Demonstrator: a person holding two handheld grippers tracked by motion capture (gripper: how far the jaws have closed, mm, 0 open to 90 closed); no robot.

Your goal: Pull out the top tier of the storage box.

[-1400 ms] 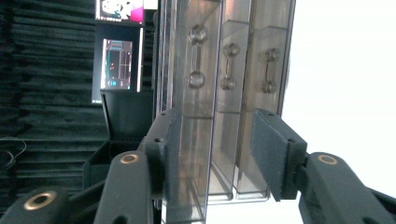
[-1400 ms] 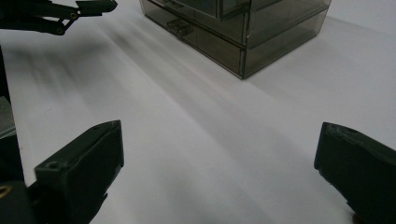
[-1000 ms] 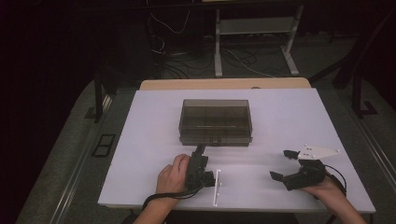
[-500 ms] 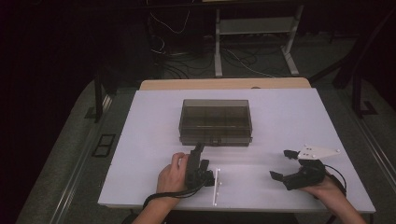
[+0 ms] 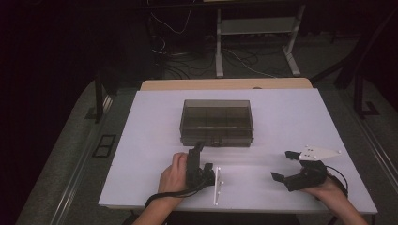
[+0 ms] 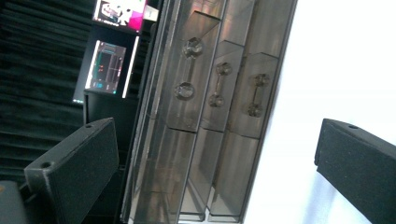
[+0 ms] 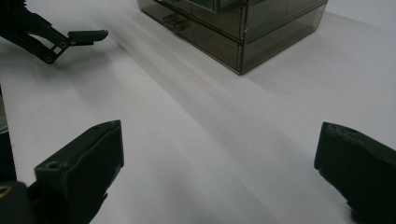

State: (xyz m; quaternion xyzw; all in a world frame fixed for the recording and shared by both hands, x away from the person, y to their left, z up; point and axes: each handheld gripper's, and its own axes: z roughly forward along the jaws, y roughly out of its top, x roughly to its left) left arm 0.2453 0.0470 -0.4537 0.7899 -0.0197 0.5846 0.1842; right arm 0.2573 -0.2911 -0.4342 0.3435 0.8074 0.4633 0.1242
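**Squaring up to the box's front latch**

Best to ease the left gripper (image 5: 201, 151) straight toward the small latch (image 5: 216, 139) at the box's near edge, keeping the jaws level. Jaws just been opening, now spread wide with nothing between them. Right gripper (image 5: 284, 165) at lower right, also wide apart and empty, well clear. Smoky translucent compartment box (image 5: 217, 122) at centre frame on the white table (image 5: 141, 140), lid down, dividers visible.
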